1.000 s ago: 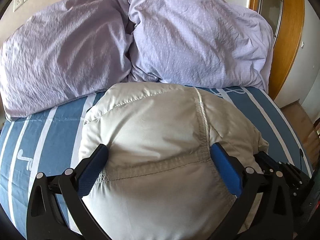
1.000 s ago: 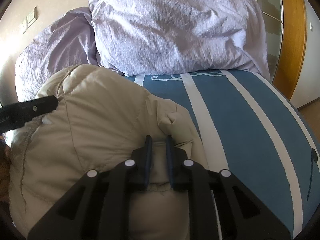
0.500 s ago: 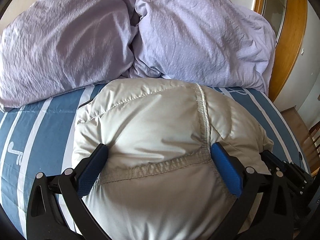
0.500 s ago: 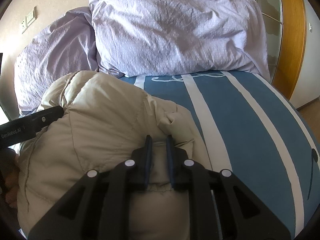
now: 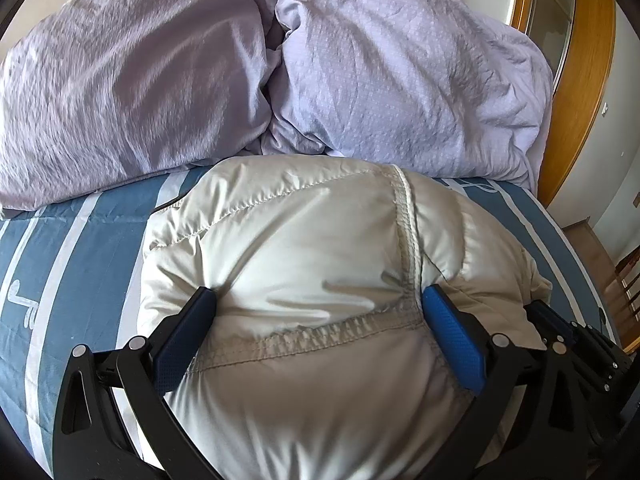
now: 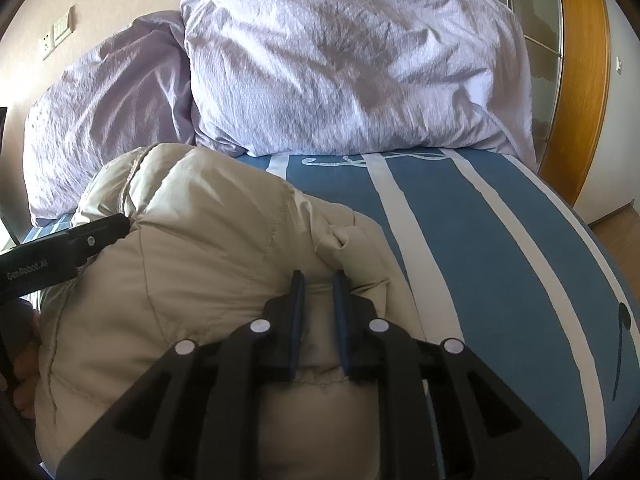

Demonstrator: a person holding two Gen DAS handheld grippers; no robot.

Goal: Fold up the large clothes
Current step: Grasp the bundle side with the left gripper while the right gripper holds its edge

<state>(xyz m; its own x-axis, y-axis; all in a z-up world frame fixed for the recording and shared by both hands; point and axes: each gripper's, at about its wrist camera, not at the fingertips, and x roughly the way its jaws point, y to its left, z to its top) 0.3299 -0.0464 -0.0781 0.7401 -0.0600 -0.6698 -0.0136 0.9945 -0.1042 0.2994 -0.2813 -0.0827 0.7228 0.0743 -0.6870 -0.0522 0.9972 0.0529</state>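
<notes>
Folding is well advanced: the padded jacket (image 5: 320, 280) forms a compact bundle on the bed (image 6: 500, 260) (pillows (image 5: 400, 72) at 12 o'clock). The left gripper (image 5: 320, 320) fingers span it wide, pressing both sides; the right gripper (image 6: 318, 312) fingers pinch a narrow fold. Final tidying remains.

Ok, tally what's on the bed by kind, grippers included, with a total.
Pillows: 2, a darker lilac one and a paler one
Jackets: 1, beige and puffy
Grippers: 2, left spread around the jacket's bulk, right pinched on a fold of it
Total: 5
</notes>
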